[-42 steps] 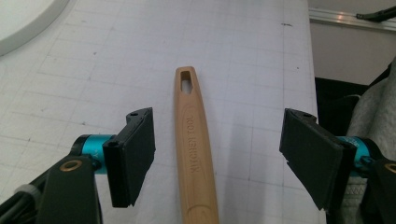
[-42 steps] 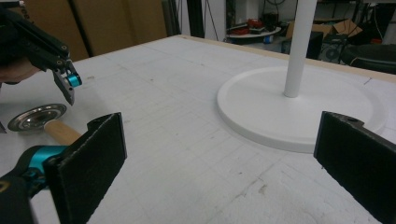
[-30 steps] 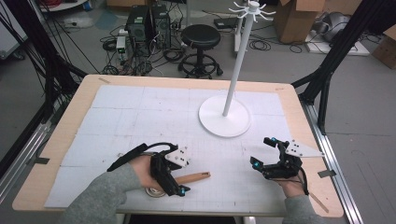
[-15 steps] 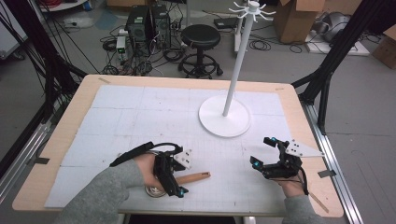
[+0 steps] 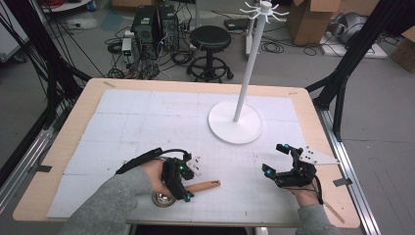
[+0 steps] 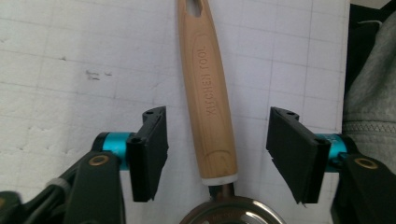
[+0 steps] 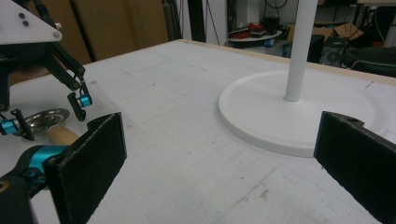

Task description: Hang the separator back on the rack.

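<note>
A kitchen tool lies near the table's front edge, with a wooden handle (image 5: 205,185) (image 6: 208,93) and a round metal bowl (image 5: 164,199) (image 6: 233,217). My left gripper (image 5: 185,183) (image 6: 217,154) points down over the handle, close to the bowl. Its jaws have just been closing and stand either side of the handle, with a gap on each side and neither pad touching the wood. My right gripper (image 5: 275,157) (image 7: 224,163) rests at the front right, open wide with nothing between its pads. Its view also takes in the left gripper (image 7: 46,114) and the bowl (image 7: 44,119).
A white stand with a round base (image 5: 235,122) (image 7: 280,116) and a tall pole (image 5: 244,73) rises at the table's centre right. A white gridded mat (image 5: 147,122) covers the tabletop. A sleeve (image 6: 369,93) lies beside the left gripper.
The left gripper's jaws have drawn closer together around the wooden handle, and the hand has shifted slightly over it. The right gripper has kept still.
</note>
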Action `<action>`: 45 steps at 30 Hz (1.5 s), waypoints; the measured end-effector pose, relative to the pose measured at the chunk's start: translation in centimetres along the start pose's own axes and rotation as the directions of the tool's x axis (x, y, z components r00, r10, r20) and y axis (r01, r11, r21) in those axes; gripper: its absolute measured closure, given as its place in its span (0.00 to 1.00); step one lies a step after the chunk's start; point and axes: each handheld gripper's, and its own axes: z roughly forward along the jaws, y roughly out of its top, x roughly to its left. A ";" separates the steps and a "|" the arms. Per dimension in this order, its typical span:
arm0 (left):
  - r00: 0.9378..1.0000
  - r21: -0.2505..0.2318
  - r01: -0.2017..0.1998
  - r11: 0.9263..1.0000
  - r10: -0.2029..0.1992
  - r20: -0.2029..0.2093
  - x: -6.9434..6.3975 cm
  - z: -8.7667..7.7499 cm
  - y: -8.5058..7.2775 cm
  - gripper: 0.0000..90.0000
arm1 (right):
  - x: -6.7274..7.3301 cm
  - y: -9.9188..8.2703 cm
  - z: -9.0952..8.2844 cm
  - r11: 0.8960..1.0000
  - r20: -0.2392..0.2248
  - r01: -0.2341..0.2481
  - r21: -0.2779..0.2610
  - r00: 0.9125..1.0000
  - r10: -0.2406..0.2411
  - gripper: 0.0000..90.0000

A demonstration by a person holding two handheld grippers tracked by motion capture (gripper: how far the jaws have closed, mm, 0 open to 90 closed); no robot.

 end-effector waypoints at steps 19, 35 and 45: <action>0.998 0.105 0.059 0.993 -0.060 0.000 -0.1 0.5 -0.3 0.58 | 0.0 0.0 0.1 1.000 0.001 0.003 0.002 1.000 -0.003 0.02; 0.996 0.151 0.080 0.985 -0.075 -0.039 -0.3 0.8 -0.5 0.65 | 0.0 0.0 0.1 1.000 -0.001 -0.001 0.006 1.000 0.001 0.02; 0.995 0.169 0.088 0.982 -0.078 -0.062 -0.6 0.8 -0.5 0.69 | 0.0 0.0 0.1 1.000 -0.001 -0.002 0.006 1.000 0.002 0.02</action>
